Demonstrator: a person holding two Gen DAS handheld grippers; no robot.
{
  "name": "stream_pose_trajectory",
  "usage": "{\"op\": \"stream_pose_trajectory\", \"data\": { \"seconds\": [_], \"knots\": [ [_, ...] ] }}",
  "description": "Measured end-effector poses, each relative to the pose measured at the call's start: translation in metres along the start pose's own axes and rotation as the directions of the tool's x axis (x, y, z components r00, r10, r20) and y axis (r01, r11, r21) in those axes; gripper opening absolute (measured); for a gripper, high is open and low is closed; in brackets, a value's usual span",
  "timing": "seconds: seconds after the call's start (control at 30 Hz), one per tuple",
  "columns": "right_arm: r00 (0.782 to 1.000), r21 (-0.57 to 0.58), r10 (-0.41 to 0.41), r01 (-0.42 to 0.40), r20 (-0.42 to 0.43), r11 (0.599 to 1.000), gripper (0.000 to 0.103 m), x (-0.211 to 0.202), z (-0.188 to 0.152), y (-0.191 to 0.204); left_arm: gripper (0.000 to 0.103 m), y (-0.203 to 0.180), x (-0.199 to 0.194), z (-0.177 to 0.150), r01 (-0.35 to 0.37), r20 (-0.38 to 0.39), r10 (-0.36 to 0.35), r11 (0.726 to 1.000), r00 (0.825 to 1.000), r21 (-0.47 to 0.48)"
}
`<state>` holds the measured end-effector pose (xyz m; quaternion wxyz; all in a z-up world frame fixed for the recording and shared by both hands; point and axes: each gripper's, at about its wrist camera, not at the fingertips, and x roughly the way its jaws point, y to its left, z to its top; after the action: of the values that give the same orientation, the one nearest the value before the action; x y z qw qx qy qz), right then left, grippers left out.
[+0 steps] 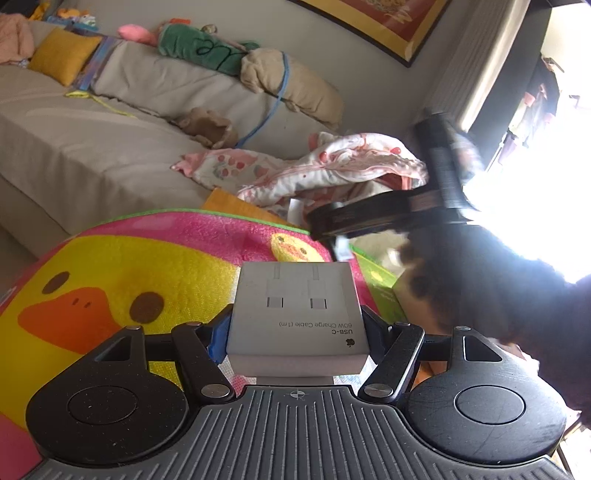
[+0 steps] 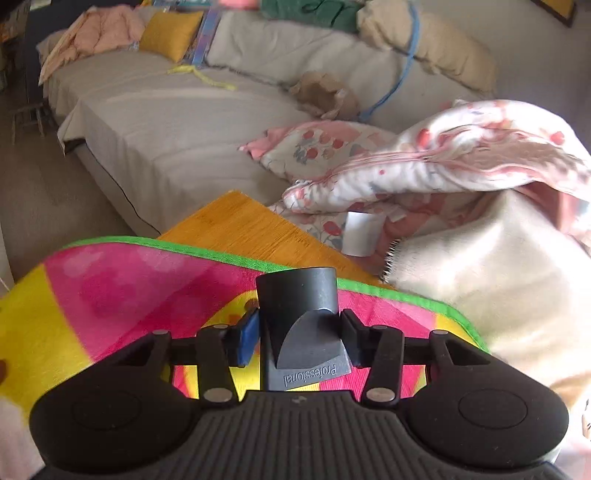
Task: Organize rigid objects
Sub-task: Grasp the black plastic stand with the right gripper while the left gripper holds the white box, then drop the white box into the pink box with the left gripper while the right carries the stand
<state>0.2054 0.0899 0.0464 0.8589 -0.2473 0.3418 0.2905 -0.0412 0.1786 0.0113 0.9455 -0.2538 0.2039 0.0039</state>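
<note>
My left gripper [image 1: 297, 328] is clamped on a white box [image 1: 297, 314], pads pressed on both its sides. The label reads "USB-C 60W Charge Cable (1 m)", upside down from this camera. The box is held off the surface, above the duck mat [image 1: 122, 280], jaws spread roughly a box-width apart.

My right gripper [image 2: 299, 339] is clamped on a dark grey plastic part [image 2: 301, 325] marked "Professional". It is narrower than the box, so these jaws sit closer together. The blue pad [image 2: 248, 339] on the left finger touches its side. The part's round end points far, away from the camera, above the pink and yellow mat [image 2: 122, 288].

Left wrist view only: the right gripper [image 1: 391, 214] shows as a blurred black shape at far right, backlit by the bright window [image 1: 546, 147]. I cannot tell its grip from this angle. A dark sleeve [image 1: 517, 295] sits below it. The framed picture [image 1: 388, 26] on the wall shows here too.

Right wrist view only: the wooden table [image 2: 236, 221] edge sticks out past the mat's green border. A cream blanket [image 2: 480, 266] lies at right, and a small white paper piece [image 2: 360, 232] just beyond the table.

Both views: the grey sofa [image 2: 177, 122] at far, with a yellow cushion [image 2: 170, 33] at far left and a pink floral quilt [image 2: 424, 166] at right.
</note>
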Motion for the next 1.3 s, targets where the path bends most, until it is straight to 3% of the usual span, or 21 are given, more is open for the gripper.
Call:
{"op": "stream_pose_trajectory", "data": {
  "seconds": [0.23,0.37,0.47,0.57,0.67,0.73,0.83,0.97,1.07,1.17,1.3],
  "knots": [
    [0.988,0.026,0.081,-0.085,0.13,0.996,0.046,-0.142,-0.081,-0.021,0.074,-0.016,0.0,-0.003,0.009,-0.004,-0.009,0.997,1.0,0.078],
    [0.986,0.073,0.031,-0.044,0.163,0.996,0.046,-0.208,-0.142,-0.038,0.074,-0.047,-0.001,-0.014,0.092,-0.093,-0.078,0.985,0.993,0.148],
    [0.986,0.131,-0.04,0.019,0.161,0.991,0.046,-0.243,-0.187,-0.051,0.074,-0.089,-0.002,-0.033,0.21,-0.218,-0.154,0.941,0.964,0.264],
    [0.991,0.185,-0.08,0.059,0.108,0.981,0.046,-0.258,-0.232,-0.06,0.074,-0.133,-0.004,-0.056,0.331,-0.353,-0.2,0.871,0.914,0.363],
    [0.991,0.217,-0.116,0.098,0.07,0.971,0.046,-0.265,-0.267,-0.064,0.074,-0.167,-0.003,-0.073,0.403,-0.444,-0.204,0.815,0.872,0.416],
    [0.988,0.245,-0.137,0.115,0.074,0.963,0.046,-0.273,-0.286,-0.068,0.074,-0.184,-0.002,-0.074,0.42,-0.466,-0.2,0.797,0.862,0.433],
    [0.978,0.281,-0.178,0.14,0.112,0.949,0.046,-0.286,-0.308,-0.078,0.074,-0.204,0.004,-0.059,0.42,-0.448,-0.212,0.794,0.868,0.439],
    [0.954,0.335,-0.247,0.181,0.168,0.925,0.046,-0.295,-0.322,-0.093,0.074,-0.241,0.024,-0.013,0.366,-0.311,-0.235,0.795,0.921,0.484],
    [0.947,0.4,-0.249,0.152,0.203,0.904,0.046,-0.295,-0.326,-0.104,0.074,-0.268,0.058,0.023,0.325,-0.24,-0.235,0.82,0.942,0.471],
    [0.945,0.428,-0.24,0.128,0.221,0.895,0.046,-0.292,-0.33,-0.107,0.074,-0.29,0.114,0.043,0.305,-0.279,-0.197,0.851,0.94,0.427],
    [0.951,0.446,-0.223,0.107,0.216,0.889,0.046,-0.286,-0.337,-0.107,0.074,-0.304,0.19,0.037,0.291,-0.389,-0.127,0.87,0.912,0.399]
  ]
}}
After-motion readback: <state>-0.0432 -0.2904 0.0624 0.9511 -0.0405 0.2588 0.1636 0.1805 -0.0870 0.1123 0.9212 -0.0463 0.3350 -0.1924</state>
